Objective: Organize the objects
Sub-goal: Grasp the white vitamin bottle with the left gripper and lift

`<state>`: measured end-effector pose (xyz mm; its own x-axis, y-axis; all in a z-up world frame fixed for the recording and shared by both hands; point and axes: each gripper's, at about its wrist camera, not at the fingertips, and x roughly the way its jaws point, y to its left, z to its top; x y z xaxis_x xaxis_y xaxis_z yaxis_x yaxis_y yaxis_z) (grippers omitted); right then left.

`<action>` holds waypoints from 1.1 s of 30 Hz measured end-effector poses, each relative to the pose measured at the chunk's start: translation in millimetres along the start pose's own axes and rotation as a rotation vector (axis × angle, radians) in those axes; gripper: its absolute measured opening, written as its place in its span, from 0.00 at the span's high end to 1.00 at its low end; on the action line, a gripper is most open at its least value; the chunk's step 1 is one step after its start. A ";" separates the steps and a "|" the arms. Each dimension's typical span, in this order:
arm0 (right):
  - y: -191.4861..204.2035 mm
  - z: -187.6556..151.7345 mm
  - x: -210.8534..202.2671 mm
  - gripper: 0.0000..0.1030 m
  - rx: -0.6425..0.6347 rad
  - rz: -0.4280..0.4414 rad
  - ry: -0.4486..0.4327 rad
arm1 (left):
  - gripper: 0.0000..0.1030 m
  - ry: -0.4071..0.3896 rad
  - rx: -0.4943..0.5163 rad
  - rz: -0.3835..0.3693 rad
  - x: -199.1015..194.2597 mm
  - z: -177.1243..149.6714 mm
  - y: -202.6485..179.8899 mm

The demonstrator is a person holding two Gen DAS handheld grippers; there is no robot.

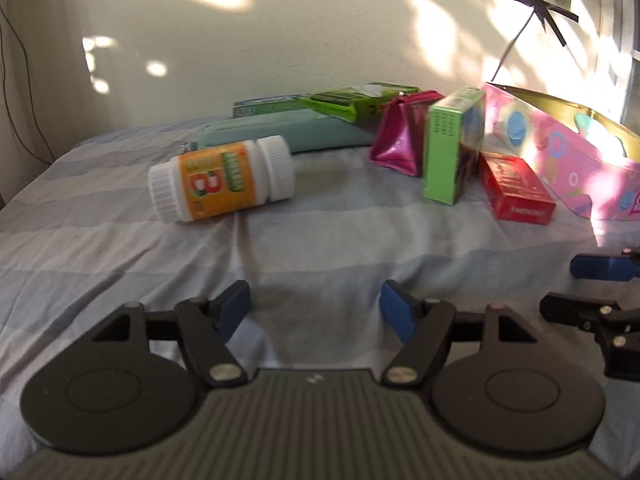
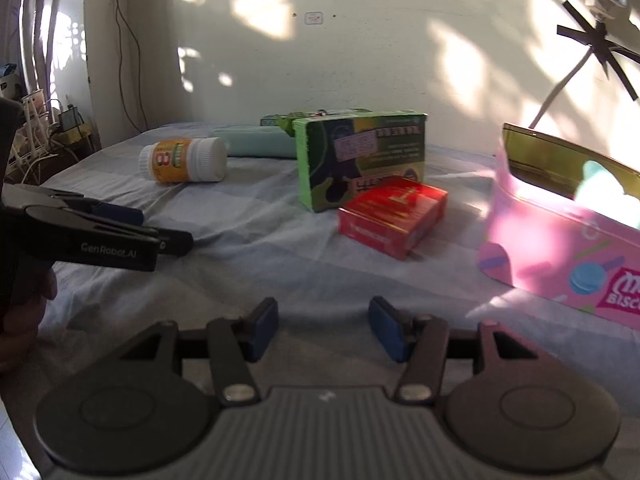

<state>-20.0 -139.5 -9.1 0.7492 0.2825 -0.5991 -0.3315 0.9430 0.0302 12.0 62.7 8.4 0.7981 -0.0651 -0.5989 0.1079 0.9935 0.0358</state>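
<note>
Hard to read: labels on every pack are blurred, the long flat green packs [image 1: 360, 100] at the back are half hidden behind the teal pouch [image 1: 288, 132], and the pink tin [image 1: 568, 160] is cut off at the right edge with its inside washed out by sun glare.

Left to right on the bed: white pill bottle [image 1: 220, 180] with orange label lying on its side, teal pouch just behind it, shiny magenta pouch [image 1: 400, 140], green box [image 1: 452, 148] standing upright and touching it, red box [image 1: 516, 188] lying flat just beside the green one, then the pink tin, open.

Surface is a bedsheet [image 1: 120, 240] in pale blue and grey stripes, creased. Cream wall behind, dappled sunlight, cable taped up top right. Cables and clutter on the floor at far left in the right wrist view.

Left gripper [image 1: 314, 314]: low over bare sheet, angled down, jaws apart, nothing between them. A hand shows behind it in the right wrist view.

Right gripper [image 2: 324, 330]: same pose, to the right of the left one, jaws parted, nothing gripped.
</note>
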 end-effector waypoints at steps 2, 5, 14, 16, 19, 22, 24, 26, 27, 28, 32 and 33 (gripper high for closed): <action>10.1 8.4 11.3 0.49 -0.019 0.047 -0.002 | 0.26 -0.010 -0.028 0.080 -1.9 -0.4 19.4; 22.4 24.5 29.9 0.48 -0.045 0.102 -0.014 | 0.26 -0.023 -0.131 0.090 -8.4 9.0 61.0; 73.1 93.6 103.8 0.25 -0.189 0.221 -0.064 | 0.26 -0.036 -0.296 -0.077 12.0 60.7 123.8; 81.8 102.9 121.0 0.12 -0.223 0.242 -0.077 | 0.26 -0.023 -0.326 -0.102 27.2 64.4 125.9; 91.8 113.5 144.9 0.11 -0.267 0.256 -0.062 | 0.26 -0.016 -0.346 -0.155 41.3 66.9 125.7; 95.1 123.8 160.5 0.04 -0.274 0.302 -0.033 | 0.26 -0.016 -0.341 -0.192 50.5 69.0 123.8; 96.8 128.8 168.6 0.05 -0.283 0.311 -0.014 | 0.26 -0.013 -0.346 -0.222 56.1 68.7 124.0; 98.6 131.1 176.1 0.08 -0.286 0.330 0.018 | 0.26 -0.010 -0.355 -0.249 60.1 67.6 123.4; 100.6 131.4 180.2 0.09 -0.289 0.336 0.044 | 0.26 -0.011 -0.352 -0.251 60.7 66.8 122.2; 102.7 131.4 183.6 0.10 -0.296 0.332 0.067 | 0.25 -0.016 -0.344 -0.247 60.7 66.3 120.8; 100.7 130.7 183.2 0.17 -0.272 0.324 0.062 | 0.25 -0.025 -0.333 -0.231 57.4 66.5 117.1; 99.0 130.3 181.8 0.18 -0.262 0.325 0.061 | 0.27 -0.027 -0.324 -0.229 54.7 67.1 114.9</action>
<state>158.1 28.2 -10.8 0.5483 0.5398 -0.6388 -0.6859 0.7272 0.0257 107.9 167.1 33.4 0.7911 -0.2863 -0.5405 0.0954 0.9306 -0.3534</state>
